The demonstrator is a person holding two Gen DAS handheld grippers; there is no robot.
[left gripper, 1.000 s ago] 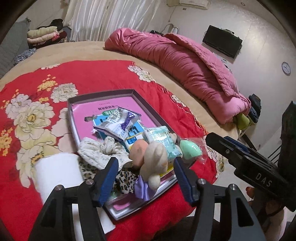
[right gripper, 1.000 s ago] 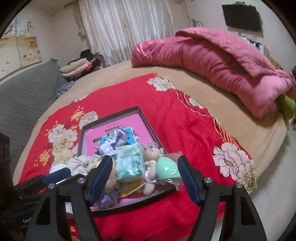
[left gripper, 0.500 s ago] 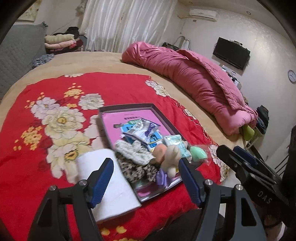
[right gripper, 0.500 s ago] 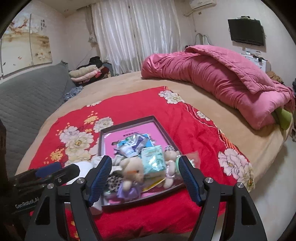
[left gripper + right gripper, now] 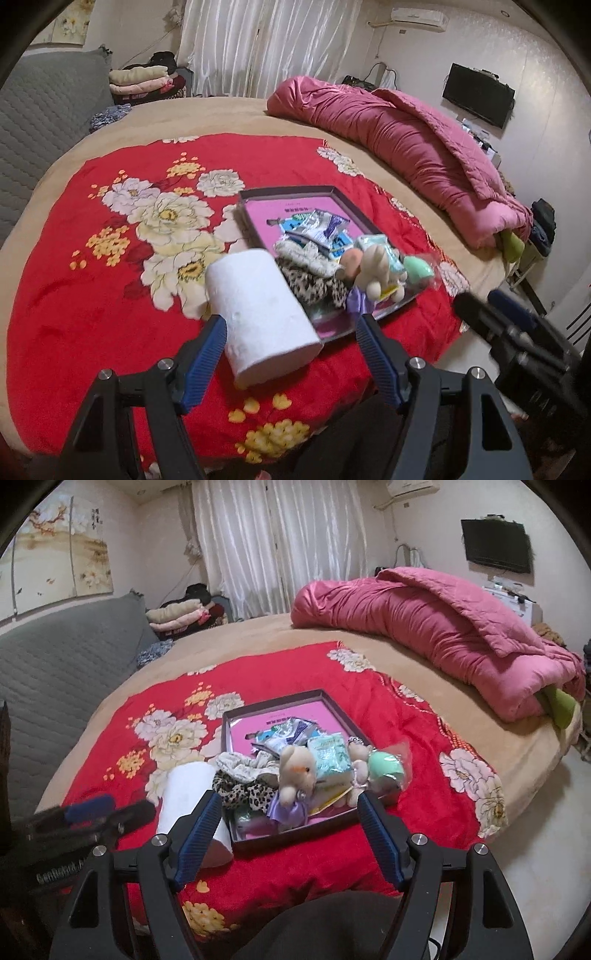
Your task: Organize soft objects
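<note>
A dark tray with a pink floor point(image 5: 295, 212) point(image 5: 236, 718) lies on the red flowered blanket. In it are a beige teddy bear with a purple bow point(image 5: 297, 771) point(image 5: 375, 264), a leopard scrunchie point(image 5: 245, 795) point(image 5: 314, 288), a cream scrunchie point(image 5: 245, 766), a mint sponge in a bag point(image 5: 386, 770) point(image 5: 419, 267), a tissue pack point(image 5: 328, 757) and sachets point(image 5: 314, 225). A white paper roll point(image 5: 258, 306) point(image 5: 186, 795) lies left of the tray. My left gripper point(image 5: 291, 347) is open and empty, just short of the roll. My right gripper point(image 5: 286, 823) is open and empty, before the tray's near edge.
A rolled pink quilt point(image 5: 406, 147) point(image 5: 443, 635) lies at the bed's far right. A grey quilted headboard point(image 5: 55, 657) stands at left, with folded clothes point(image 5: 144, 79) behind. The bed's edge and floor point(image 5: 546, 830) are to the right. A TV point(image 5: 496, 546) hangs on the wall.
Both grippers have pulled back and up from the tray, so it looks smaller and farther. The paper roll now lies in front of my left gripper. Both stay open.
</note>
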